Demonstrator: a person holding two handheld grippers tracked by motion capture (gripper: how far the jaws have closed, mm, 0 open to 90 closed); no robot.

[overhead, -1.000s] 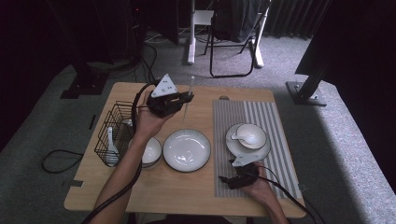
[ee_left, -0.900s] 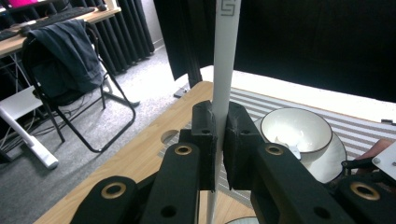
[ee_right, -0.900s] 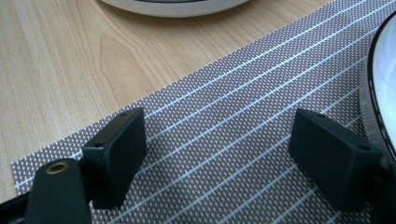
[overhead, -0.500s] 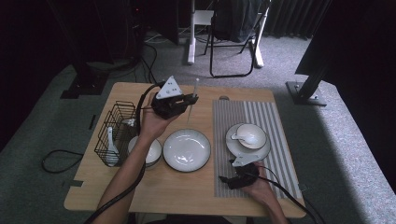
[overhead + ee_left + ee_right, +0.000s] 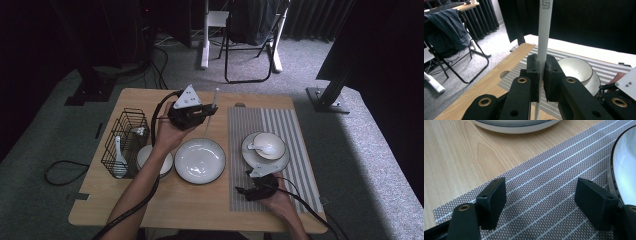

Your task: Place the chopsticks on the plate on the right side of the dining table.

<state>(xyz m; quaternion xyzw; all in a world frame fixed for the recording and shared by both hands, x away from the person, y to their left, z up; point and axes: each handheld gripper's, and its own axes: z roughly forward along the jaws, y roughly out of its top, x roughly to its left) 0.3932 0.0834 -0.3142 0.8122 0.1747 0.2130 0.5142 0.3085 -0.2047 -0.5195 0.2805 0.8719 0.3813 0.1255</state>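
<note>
Left claw [image 5: 204, 111] clamped a white chopstick [image 5: 544, 37] mid-shaft, raised above the surface [image 5: 125, 200] behind the plate [image 5: 200, 161]. Likely light, stiff, slippery; mid-shaft suits. Right claw [image 5: 540, 200] gaped empty, just narrowing, over the mat [image 5: 544, 182].

Grey carpet [image 5: 350, 150] all around the wooden desk [image 5: 200, 205]; beyond the desk, a folding chair [image 5: 250, 45] before dark curtains [image 5: 310, 20].

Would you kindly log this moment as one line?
left tool: shut on thin white chopstick | right tool: open, empty, jaws just closing slightly over striped grey placemat
</note>
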